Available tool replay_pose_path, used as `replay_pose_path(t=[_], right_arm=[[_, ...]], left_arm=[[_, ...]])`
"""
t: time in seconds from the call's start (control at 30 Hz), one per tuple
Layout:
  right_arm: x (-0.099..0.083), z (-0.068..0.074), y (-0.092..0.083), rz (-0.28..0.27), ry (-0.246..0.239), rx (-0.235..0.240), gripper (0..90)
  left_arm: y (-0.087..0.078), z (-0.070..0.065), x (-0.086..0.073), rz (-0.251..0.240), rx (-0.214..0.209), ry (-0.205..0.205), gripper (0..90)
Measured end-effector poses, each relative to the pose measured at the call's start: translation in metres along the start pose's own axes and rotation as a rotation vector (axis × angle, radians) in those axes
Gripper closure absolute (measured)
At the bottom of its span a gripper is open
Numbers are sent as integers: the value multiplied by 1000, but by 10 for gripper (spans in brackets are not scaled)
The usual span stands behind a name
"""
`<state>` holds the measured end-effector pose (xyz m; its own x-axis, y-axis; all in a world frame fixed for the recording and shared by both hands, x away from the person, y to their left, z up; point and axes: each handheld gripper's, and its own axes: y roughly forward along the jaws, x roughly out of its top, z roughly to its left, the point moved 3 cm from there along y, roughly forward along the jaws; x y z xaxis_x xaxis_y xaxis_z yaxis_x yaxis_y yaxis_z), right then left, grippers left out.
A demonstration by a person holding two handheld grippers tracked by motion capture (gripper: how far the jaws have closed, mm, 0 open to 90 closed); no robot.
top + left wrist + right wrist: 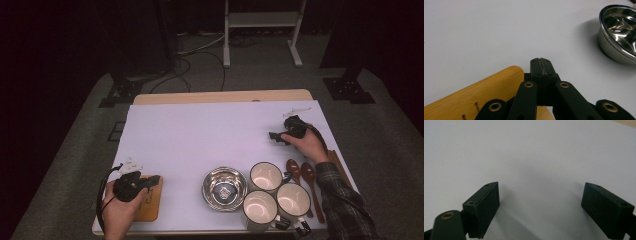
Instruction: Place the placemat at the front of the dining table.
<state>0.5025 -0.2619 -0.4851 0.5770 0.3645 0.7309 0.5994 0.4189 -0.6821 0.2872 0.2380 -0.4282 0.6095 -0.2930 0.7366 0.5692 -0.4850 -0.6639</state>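
My left gripper (154, 179) rests at the table's front left, over the corner of a small wooden board (151, 200). In the left gripper view its jaws stand pressed together with nothing between them, the gripper (541, 62) poking past the board (474, 92) towards a steel bowl (619, 32). The bowl (224, 188) sits at the front middle of the white table cover (200, 135). My right gripper (274, 135) lies at the right side, held by a hand in a plaid sleeve. In the right gripper view the gripper (540, 202) is wide open over bare white cover.
Three white mugs (266, 176) cluster at the front right beside the bowl. Two dark wooden spoons (309, 176) and sticks lie right of the mugs near the table's right edge. A white metal stand (262, 22) is on the floor behind the table.
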Motion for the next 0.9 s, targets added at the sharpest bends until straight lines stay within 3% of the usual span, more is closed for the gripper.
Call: replay_pose_path(t=[0.9], right_arm=[[0,0,0,-1,0,0,134]], left_arm=[[-28,38,-20,-14,108,-75,900]])
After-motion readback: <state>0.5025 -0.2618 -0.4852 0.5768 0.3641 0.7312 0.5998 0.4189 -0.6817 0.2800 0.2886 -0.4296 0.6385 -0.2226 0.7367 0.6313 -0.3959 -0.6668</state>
